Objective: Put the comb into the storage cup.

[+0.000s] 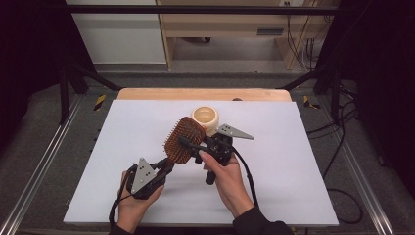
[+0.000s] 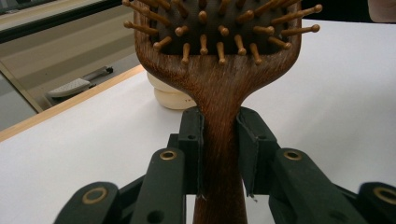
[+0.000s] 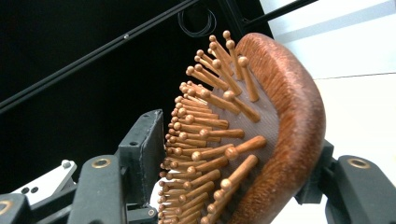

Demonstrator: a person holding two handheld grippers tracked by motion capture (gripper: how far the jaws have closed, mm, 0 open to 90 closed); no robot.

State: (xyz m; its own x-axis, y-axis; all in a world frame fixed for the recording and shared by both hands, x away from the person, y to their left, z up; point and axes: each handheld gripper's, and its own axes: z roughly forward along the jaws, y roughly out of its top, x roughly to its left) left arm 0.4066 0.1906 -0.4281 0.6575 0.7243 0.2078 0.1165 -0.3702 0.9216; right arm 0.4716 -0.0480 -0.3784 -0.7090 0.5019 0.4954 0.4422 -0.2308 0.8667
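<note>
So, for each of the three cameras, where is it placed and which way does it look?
High view: above the person's side, looking forward and down at the white table; both hands and grippers show.
Left gripper view: rides the left gripper, looking along fingers clamped on the brown wooden paddle hairbrush handle.
Right gripper view: rides the right gripper, fingers either side of the brush head.
All share the hairbrush.
</note>
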